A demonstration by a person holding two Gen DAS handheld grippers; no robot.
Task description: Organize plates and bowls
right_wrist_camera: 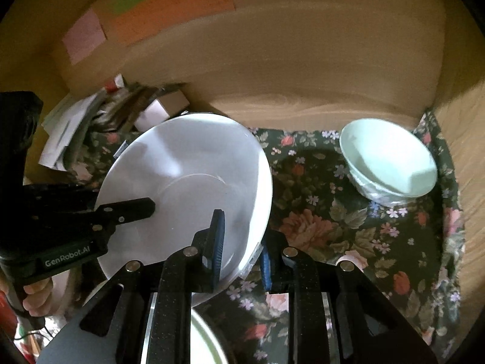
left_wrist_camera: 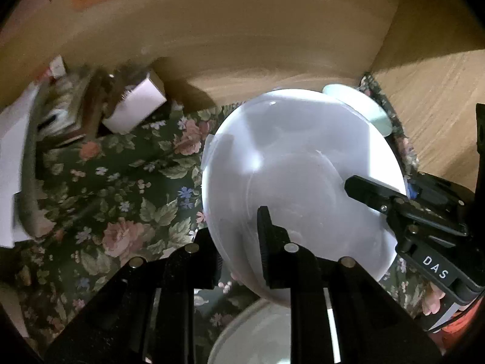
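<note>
We are looking into a wooden alcove with smooth, grained panels behind and to the right, its floor covered by a dark floral cloth (right_wrist_camera: pixel 333 227) printed with pink roses and green leaves. Both our grippers clamp the same wide, glossy white plate (right_wrist_camera: pixel 188 182), round with a shallow sunken centre, and it hangs tilted clear of the cloth. The left gripper (left_wrist_camera: pixel 239 242) pinches the plate's near rim, one ribbed black finger lying on the upper face and the other behind the edge. The right gripper (right_wrist_camera: pixel 239 242) bites the rim on the other side, its blue ribbed pads squeezed on the thin edge.

A pale green bowl (right_wrist_camera: pixel 388 160), round and deep with a moulded outer wall, sits upright on the cloth near the right panel, well apart from the plate. Another pale round dish (right_wrist_camera: pixel 206 342) peeks out below the grippers. In the back left corner lies a jumble of papers and small white boxes (left_wrist_camera: pixel 133 106), blurred.
</note>
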